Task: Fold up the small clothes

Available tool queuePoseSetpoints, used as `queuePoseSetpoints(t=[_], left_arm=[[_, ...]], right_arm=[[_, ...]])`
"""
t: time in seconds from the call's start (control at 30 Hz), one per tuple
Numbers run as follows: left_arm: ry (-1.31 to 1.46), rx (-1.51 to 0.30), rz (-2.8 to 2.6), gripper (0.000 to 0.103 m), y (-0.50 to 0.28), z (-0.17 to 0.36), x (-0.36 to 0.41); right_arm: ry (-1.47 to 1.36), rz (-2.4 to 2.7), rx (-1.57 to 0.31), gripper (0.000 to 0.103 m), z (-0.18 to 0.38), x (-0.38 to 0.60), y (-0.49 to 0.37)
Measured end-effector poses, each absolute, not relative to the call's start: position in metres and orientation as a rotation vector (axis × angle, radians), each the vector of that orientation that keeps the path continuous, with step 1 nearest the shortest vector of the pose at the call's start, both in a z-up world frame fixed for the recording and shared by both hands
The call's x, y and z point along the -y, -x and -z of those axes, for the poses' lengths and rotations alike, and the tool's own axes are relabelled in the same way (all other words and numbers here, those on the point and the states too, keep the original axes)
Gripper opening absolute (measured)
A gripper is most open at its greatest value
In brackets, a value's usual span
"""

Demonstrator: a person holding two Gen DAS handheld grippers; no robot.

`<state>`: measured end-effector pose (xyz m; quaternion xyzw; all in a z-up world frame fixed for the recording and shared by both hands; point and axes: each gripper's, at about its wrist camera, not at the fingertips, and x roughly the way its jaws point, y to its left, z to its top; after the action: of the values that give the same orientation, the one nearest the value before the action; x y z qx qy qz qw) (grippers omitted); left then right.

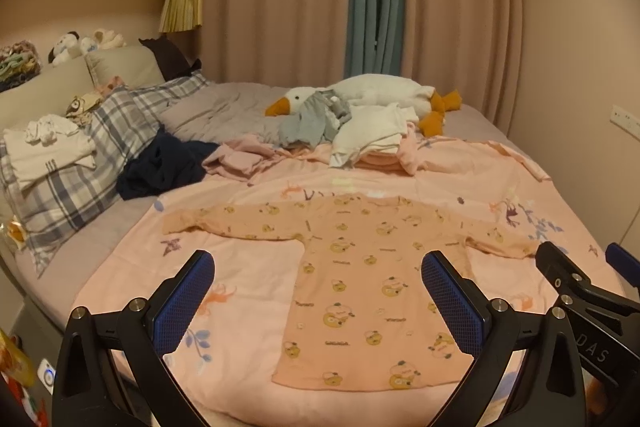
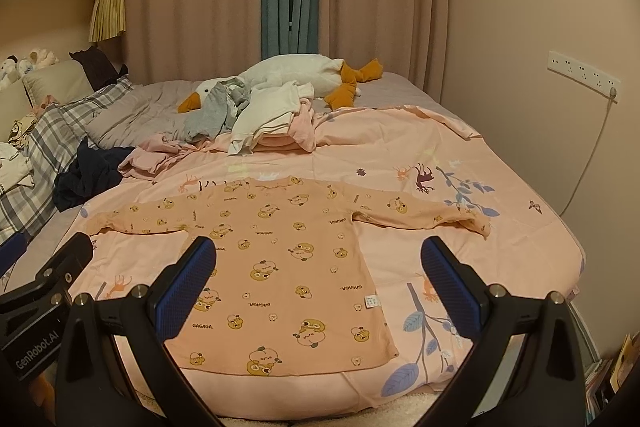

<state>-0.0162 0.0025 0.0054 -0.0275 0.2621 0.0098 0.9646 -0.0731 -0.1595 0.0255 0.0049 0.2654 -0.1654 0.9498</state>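
A small peach long-sleeved shirt [image 1: 360,267] with a cartoon print lies flat on the pink quilt [image 1: 248,267], both sleeves spread out to the sides. It also fills the middle of the right wrist view, shirt [image 2: 288,267]. My left gripper [image 1: 318,291] hovers open above the shirt's hem, holding nothing. My right gripper [image 2: 320,287] is open too, above the shirt's lower body, and is empty. In the left wrist view the right gripper's black body [image 1: 580,287] shows at the right edge.
A heap of unfolded clothes [image 1: 352,135] lies beyond the shirt, against a white plush goose [image 1: 384,93]. A dark navy garment [image 1: 160,167] sits left by plaid pillows [image 1: 92,147]. A wall with a socket strip [image 2: 584,75] borders the bed's right side.
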Motion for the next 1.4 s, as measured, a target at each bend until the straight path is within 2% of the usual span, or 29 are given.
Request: queuePoseSetpoints(t=[1.4], left_arm=[[0.057, -0.549, -0.01, 0.103, 0.0128, -0.0072, -0.004]], right_arm=[[-0.005, 0.344, -0.516, 0.103, -0.0265, 0.1611, 0.0759]])
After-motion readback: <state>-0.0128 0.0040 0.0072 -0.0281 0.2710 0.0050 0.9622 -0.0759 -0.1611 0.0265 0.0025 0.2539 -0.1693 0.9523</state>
